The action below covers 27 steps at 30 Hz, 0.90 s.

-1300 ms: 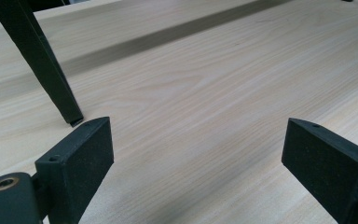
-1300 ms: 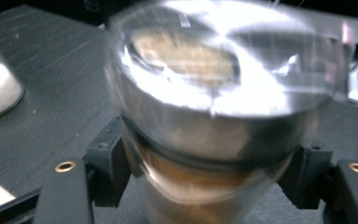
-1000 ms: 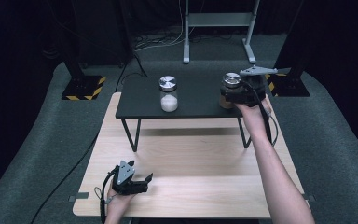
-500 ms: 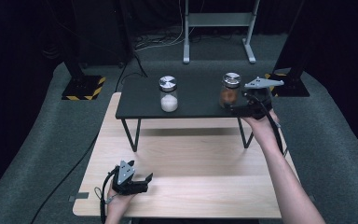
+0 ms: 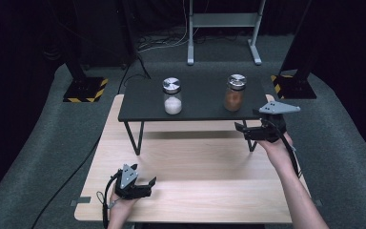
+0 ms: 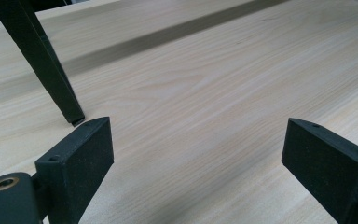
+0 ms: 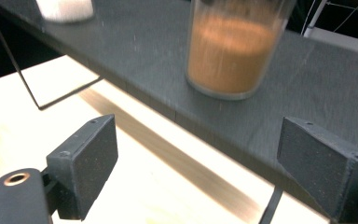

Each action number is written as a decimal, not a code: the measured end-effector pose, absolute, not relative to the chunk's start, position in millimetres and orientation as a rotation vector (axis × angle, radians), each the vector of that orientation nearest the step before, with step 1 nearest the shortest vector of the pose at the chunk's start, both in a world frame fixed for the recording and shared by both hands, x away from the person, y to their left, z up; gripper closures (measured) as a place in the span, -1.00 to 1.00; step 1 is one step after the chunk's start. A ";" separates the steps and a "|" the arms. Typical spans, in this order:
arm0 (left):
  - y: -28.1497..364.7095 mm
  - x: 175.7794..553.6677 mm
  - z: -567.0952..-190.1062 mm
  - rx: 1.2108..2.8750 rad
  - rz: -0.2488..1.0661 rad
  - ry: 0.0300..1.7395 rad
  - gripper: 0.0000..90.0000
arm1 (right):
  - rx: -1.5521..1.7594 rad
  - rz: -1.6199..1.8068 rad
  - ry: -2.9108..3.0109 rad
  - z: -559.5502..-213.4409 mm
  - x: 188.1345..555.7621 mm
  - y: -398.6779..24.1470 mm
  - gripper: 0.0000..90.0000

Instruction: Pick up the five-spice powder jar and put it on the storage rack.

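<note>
A jar of brown powder [image 5: 234, 93] with a silver lid stands on the right part of the low black shelf [image 5: 200, 109]. A like jar of white powder [image 5: 172, 97] stands on its left part. My right gripper [image 5: 242, 130] hangs just before the shelf's right front edge, below and in front of the brown jar [image 7: 233, 51]. Its jaws [image 7: 198, 135] have just been opening and stand open with nothing between them. My left gripper [image 5: 148, 187] rests open near the wooden table's front left, with bare wood between its jaws [image 6: 196, 140].
The shelf stands on thin black legs [image 6: 51, 70] on the wooden table [image 5: 195, 162]. On the grey floor behind are two black posts with striped bases [image 5: 83, 89], a metal frame [image 5: 221, 28] and cables.
My right gripper has let go of the brown jar, opened, and drawn back and down off the shelf toward the near side. The jar stays in place. The left gripper has not moved.
</note>
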<state>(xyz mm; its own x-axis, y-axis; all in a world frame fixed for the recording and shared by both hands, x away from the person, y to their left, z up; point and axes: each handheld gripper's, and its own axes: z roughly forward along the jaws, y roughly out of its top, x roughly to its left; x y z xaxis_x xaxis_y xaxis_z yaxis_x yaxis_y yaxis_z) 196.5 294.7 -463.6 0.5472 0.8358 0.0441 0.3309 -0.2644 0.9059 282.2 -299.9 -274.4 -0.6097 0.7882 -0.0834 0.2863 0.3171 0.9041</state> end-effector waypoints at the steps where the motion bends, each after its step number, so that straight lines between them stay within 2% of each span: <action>1: 294.6 196.5 -463.7 1.836 0.669 0.959 -0.81 | 0.943 1.269 2.058 -282.6 276.3 -305.2 -0.77; 12: 294.0 195.9 -463.7 1.836 0.674 0.959 -0.81 | 0.954 1.323 1.983 -325.5 241.9 -331.2 -0.78; 27: 293.0 195.5 -463.5 1.840 0.680 0.959 -0.81 | 0.999 1.312 1.954 -408.0 203.5 -355.0 -0.83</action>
<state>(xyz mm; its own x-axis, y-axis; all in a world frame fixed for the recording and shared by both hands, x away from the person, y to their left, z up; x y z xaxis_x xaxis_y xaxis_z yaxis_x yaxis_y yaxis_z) 195.5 293.0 -463.5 0.5432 0.8379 0.0536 0.3284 -0.2708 0.9049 203.5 -355.0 -408.0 -0.5537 0.8310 -0.0538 0.2645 0.2368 0.9349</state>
